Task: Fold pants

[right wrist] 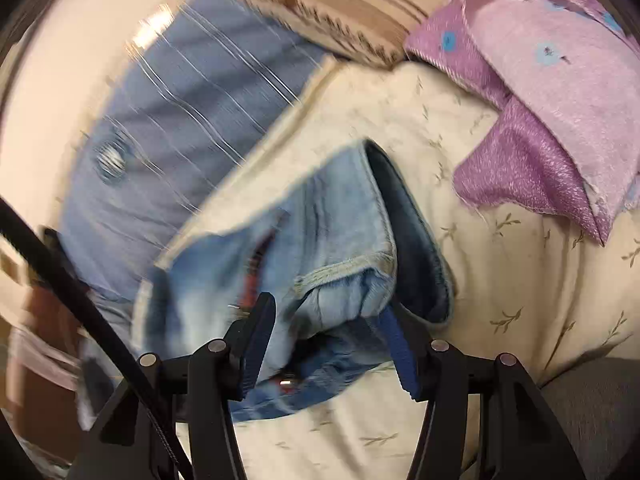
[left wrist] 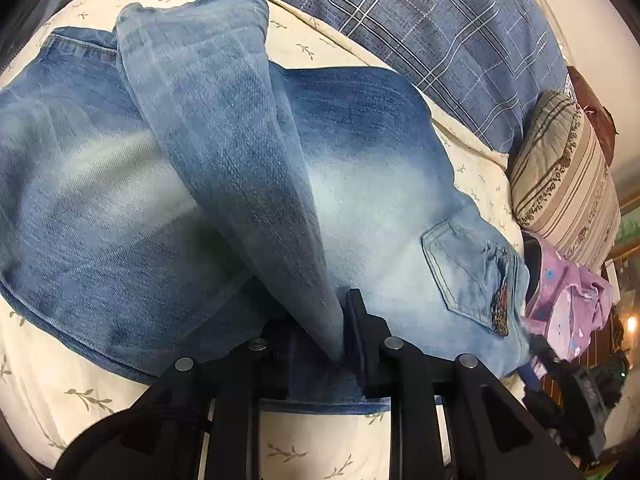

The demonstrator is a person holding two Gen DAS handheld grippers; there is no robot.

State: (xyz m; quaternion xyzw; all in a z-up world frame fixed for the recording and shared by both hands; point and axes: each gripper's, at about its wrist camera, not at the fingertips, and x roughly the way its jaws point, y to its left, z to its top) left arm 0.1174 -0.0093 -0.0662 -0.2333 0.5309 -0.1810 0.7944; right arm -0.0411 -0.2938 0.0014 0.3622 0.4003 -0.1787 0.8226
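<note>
Faded blue jeans [left wrist: 360, 168], cream leaf-print sheet [left wrist: 312, 440], blue plaid blanket [left wrist: 420, 20]

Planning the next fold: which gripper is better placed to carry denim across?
Left. The left gripper has a ridge of the jeans between its fingers; the right gripper gapes wide around the waistband.

Motion blur smears the plaid blanket [right wrist: 192, 120] and the jeans [right wrist: 320, 232] in the right wrist view.

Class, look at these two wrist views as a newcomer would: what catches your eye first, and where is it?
The faded blue jeans spread over the cream leaf-print sheet fill the left wrist view, one fold rising like a ridge into the left gripper. In the right wrist view, the right gripper stands open around the jeans' bunched waistband, with a purple cloth at upper right.
</note>
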